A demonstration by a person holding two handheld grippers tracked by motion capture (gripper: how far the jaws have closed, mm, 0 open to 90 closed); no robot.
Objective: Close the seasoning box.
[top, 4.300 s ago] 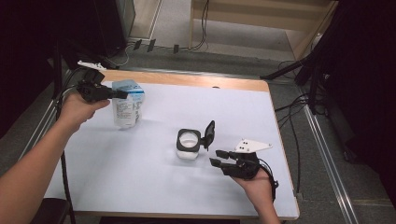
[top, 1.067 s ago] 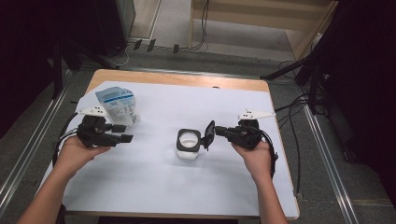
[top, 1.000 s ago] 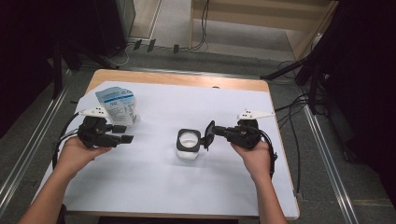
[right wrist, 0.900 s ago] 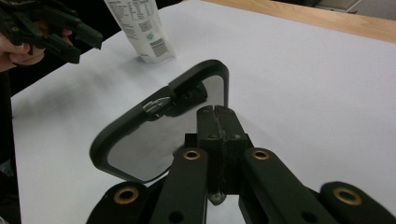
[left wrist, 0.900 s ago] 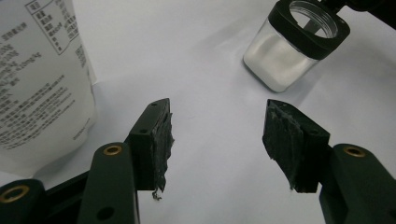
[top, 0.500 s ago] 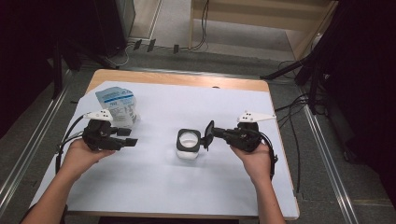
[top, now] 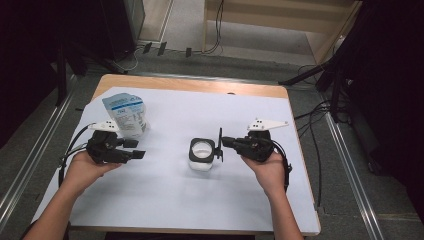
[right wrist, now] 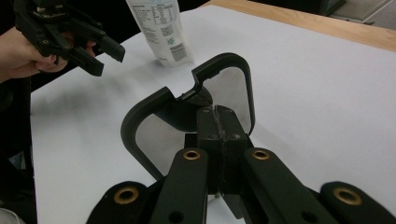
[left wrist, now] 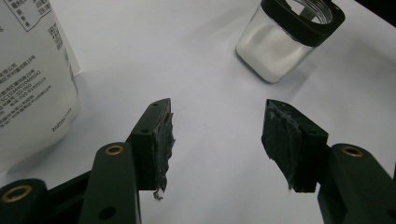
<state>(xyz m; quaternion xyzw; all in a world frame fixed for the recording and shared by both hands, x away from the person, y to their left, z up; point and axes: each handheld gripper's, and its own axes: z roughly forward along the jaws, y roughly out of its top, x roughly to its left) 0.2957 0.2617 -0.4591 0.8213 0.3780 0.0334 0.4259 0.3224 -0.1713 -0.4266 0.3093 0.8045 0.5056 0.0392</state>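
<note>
High view: the right gripper (top: pixel 221 143), right of centre, has its jaws clamped flat on a thin black lid (top: pixel 219 144), held on edge just beside the open jar (top: pixel 202 154) at frame centre, probably lifted clear so the mouth stays free. In the right gripper view the lid (right wrist: pixel 187 112) is a looped black frame with clear panes, pinched by its middle. The left gripper (top: pixel 137 149), at centre left, is partly open with nothing between its pads (left wrist: pixel 159 140); it points toward the jar (left wrist: pixel 289 39), which holds white powder, well apart. A white pouch (top: pixel 126 115) stands upright at upper left, behind the left gripper. Bare white sheet (top: pixel 165 200) lies between gripper and jar; nothing obstructs.
</note>
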